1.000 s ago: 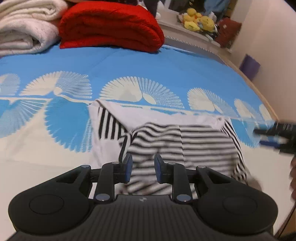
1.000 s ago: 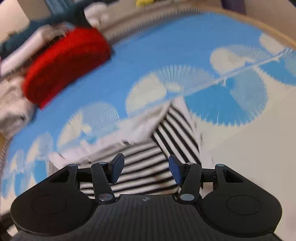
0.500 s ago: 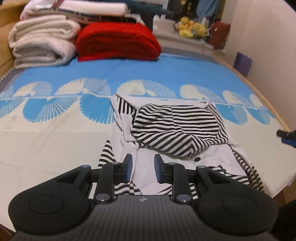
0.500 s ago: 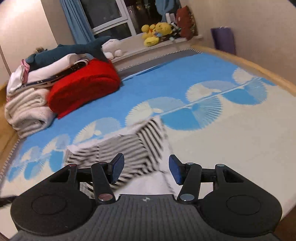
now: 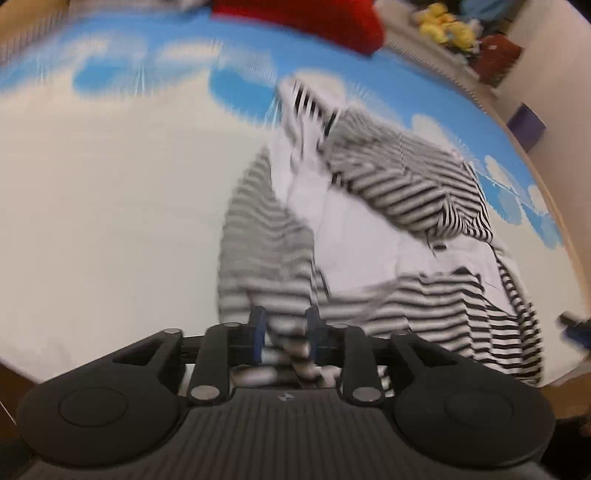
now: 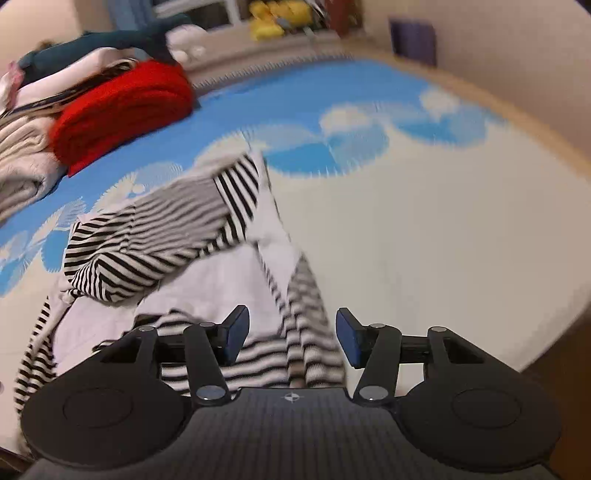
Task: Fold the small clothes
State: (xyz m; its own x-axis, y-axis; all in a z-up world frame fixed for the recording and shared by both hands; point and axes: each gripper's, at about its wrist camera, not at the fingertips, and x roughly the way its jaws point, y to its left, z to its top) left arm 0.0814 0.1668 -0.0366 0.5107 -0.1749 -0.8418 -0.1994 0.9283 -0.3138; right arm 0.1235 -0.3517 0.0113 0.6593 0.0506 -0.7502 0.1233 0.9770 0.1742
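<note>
Striped garment (image 6: 155, 243) lies crumpled near the bed's front edge, lots of bare cream bedspread (image 6: 424, 240) to one side. Left gripper (image 5: 283, 334) has just been widening over a stripy sleeve, not pinching it; right gripper (image 6: 291, 334) gapes apart above the hem. Red blanket (image 6: 122, 107) and plush toys (image 6: 275, 22) sit at the far end.

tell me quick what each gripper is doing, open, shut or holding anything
left gripper: open, jaws just been widening, striped garment under the gap, not pinched.
right gripper: open wide over the garment's striped edge, gripping nothing.
</note>
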